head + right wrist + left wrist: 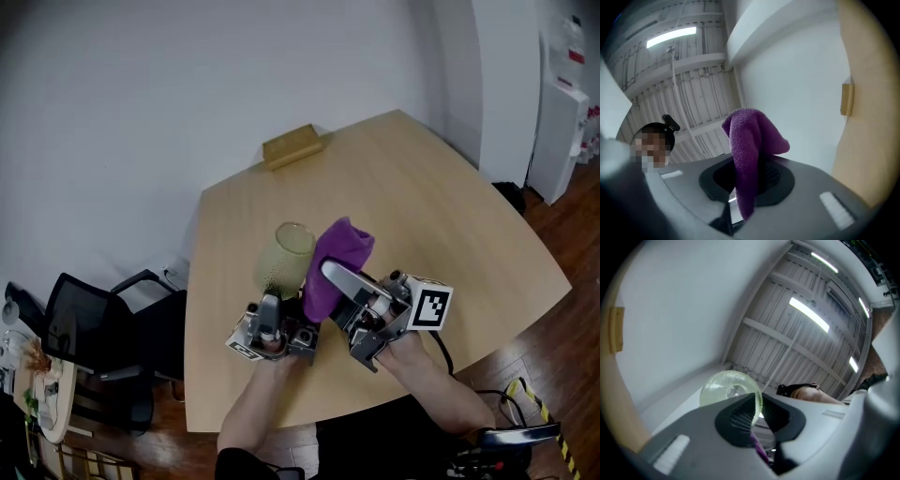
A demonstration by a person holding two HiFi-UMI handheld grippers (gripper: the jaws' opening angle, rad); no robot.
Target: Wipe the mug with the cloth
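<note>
Mug (284, 258), pale green glass: I keep it clamped in the left gripper (758, 409), raised over the table (422, 187), likely to expose its wall. Cloth (750, 140), purple: pinched in the right gripper (330, 274), bunched just beside the mug for wiping.

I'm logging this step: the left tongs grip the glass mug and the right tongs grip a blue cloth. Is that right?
No: the cloth is purple, not blue, as the right gripper view shows. The left tongs do grip the glass mug and the right tongs grip the cloth.
</note>
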